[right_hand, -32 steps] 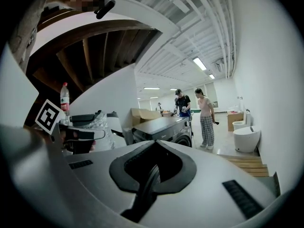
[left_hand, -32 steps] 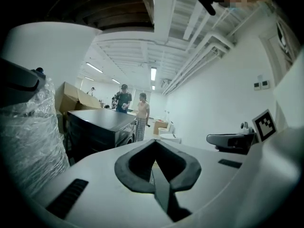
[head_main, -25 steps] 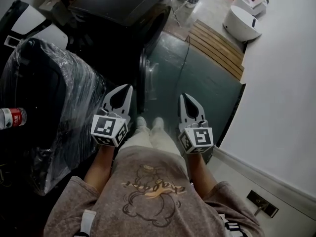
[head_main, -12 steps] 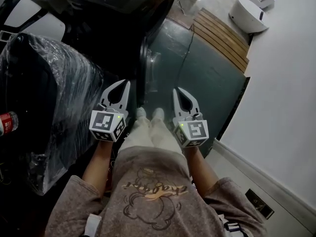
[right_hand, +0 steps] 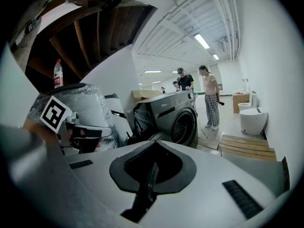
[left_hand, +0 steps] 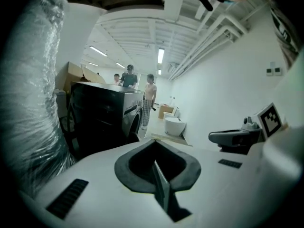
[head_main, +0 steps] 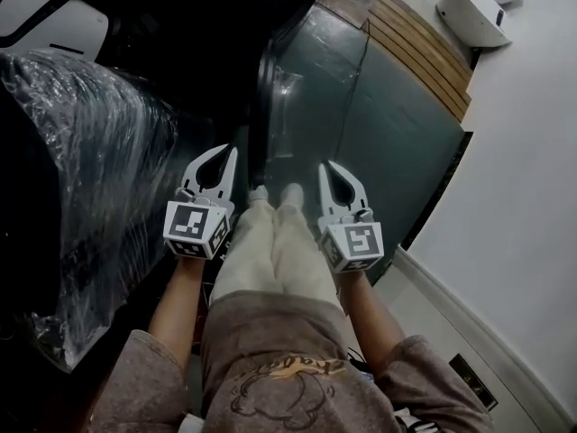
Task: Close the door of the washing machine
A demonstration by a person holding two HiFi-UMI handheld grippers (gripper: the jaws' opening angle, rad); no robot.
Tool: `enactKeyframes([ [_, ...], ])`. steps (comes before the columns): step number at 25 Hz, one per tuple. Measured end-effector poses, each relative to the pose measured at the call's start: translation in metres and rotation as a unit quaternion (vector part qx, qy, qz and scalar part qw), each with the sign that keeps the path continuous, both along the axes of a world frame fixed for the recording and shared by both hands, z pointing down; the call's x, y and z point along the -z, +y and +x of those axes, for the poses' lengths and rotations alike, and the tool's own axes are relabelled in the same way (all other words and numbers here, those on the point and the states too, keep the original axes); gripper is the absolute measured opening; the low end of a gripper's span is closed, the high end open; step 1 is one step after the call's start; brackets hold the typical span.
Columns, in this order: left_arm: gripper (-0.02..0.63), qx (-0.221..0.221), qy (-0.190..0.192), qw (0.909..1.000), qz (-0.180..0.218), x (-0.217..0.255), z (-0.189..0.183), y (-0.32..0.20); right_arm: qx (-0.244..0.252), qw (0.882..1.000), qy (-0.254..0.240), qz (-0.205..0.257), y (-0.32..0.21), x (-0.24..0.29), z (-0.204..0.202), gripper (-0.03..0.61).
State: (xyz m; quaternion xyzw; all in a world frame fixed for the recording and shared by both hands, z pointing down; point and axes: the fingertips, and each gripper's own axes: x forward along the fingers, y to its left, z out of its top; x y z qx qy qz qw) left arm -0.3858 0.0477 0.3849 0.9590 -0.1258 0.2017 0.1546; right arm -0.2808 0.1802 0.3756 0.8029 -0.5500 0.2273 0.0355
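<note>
The dark front-loading washing machine [right_hand: 173, 115] stands ahead, at the top of the head view [head_main: 207, 25]. Its round door [head_main: 261, 115] is swung open, edge-on just ahead of the grippers, and the round opening [right_hand: 183, 126] shows in the right gripper view. My left gripper [head_main: 232, 151] is held beside the door's near edge, apart from it, jaws shut on nothing. My right gripper [head_main: 325, 165] hovers over the dark green floor [head_main: 379, 133] to the right, also shut and holding nothing. Both point forward, side by side above the person's legs.
A large dark thing wrapped in clear plastic [head_main: 81, 170] stands close on the left. A white wall [head_main: 523, 197] runs along the right. Wooden slats [head_main: 424, 52] and a white toilet-like unit [head_main: 473, 12] lie farther ahead. Several people [right_hand: 209, 103] stand beyond the machine.
The head view has shifted forward and down toward the open door. The bottle at the left edge has left the view. Both grippers stay shut and level.
</note>
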Motion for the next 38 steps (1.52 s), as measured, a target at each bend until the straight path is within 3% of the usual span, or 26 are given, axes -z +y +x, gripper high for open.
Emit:
enactKeyframes([
  [8, 0.0, -0.006, -0.032, 0.9993, -0.02, -0.077, 0.002, 0.001, 0.015, 1.0, -0.013, -0.004, 0.002, -0.052, -0.009, 0.0],
  [17, 0.0, -0.027, -0.077, 0.9964, -0.023, -0.129, 0.016, 0.004, 0.008, 1.0, -0.016, -0.008, 0.014, -0.059, -0.007, 0.0],
  [24, 0.0, -0.029, -0.082, 0.9957, -0.033, -0.141, 0.018, -0.003, -0.027, 0.999, -0.017, -0.023, 0.034, -0.065, 0.001, 0.0],
  [29, 0.0, -0.036, -0.073, 0.9948, -0.062, -0.141, 0.023, 0.002, -0.053, 0.998, -0.024, -0.031, 0.047, -0.07, 0.004, 0.0],
  [38, 0.0, -0.121, -0.057, 0.9893, -0.057, -0.134, 0.063, 0.034, -0.092, 0.995, -0.028, -0.034, 0.054, -0.078, 0.005, 0.0],
])
